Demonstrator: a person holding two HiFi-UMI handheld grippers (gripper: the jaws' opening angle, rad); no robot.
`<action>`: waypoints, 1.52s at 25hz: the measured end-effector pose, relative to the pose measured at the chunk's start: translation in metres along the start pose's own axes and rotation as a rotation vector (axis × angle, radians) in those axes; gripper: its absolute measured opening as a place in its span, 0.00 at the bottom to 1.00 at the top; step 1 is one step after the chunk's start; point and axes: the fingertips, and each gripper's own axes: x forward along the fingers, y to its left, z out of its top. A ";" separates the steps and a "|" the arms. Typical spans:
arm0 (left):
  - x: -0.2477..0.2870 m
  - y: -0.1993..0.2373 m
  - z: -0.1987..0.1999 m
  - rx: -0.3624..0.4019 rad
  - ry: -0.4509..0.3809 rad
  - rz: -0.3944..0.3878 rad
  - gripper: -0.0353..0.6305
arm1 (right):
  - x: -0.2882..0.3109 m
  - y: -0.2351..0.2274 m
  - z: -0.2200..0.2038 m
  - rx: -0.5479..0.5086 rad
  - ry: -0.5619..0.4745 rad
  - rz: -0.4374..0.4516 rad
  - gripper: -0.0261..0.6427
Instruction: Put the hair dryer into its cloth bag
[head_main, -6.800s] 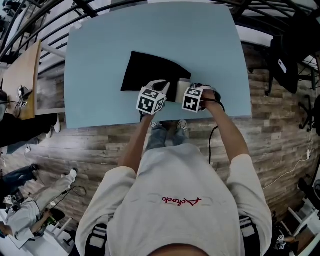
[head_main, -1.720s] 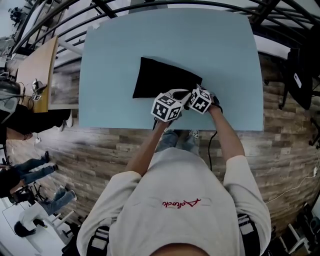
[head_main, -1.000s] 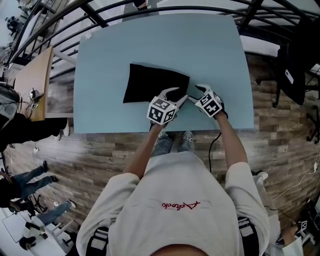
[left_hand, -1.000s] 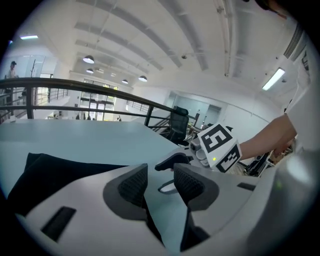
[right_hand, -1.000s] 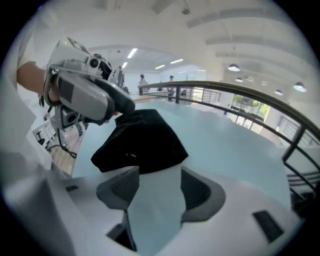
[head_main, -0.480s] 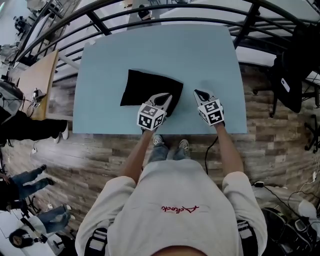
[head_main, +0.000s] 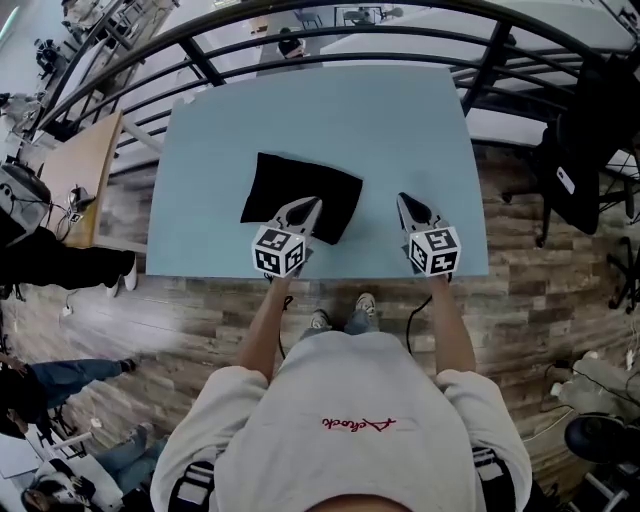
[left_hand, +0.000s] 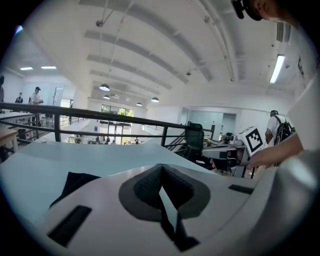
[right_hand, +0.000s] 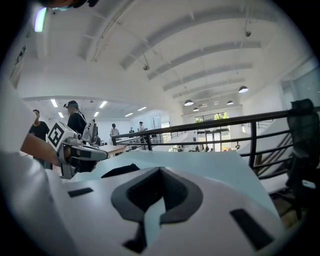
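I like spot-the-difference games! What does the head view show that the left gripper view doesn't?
Only the head view: the wooden floor and the person's white shirt. Only the left gripper view: ceiling lamps, and the left gripper shut on nothing. Both: the black cloth bag, the blue table and the right gripper.

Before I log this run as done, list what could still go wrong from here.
1. The black cloth bag lies unheld on the light blue table with no hair dryer in sight, so its seat inside cannot be confirmed.
2. The shut left gripper hangs by the bag's near edge and could snag it.
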 end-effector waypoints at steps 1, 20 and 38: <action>-0.006 0.004 0.004 -0.005 -0.018 0.006 0.06 | -0.006 -0.002 0.002 -0.001 -0.008 -0.015 0.06; -0.189 0.031 -0.029 -0.087 -0.160 0.108 0.06 | -0.075 0.116 0.008 -0.117 -0.044 -0.092 0.06; -0.327 -0.030 -0.079 -0.068 -0.204 0.098 0.06 | -0.179 0.238 -0.035 -0.116 -0.075 -0.128 0.06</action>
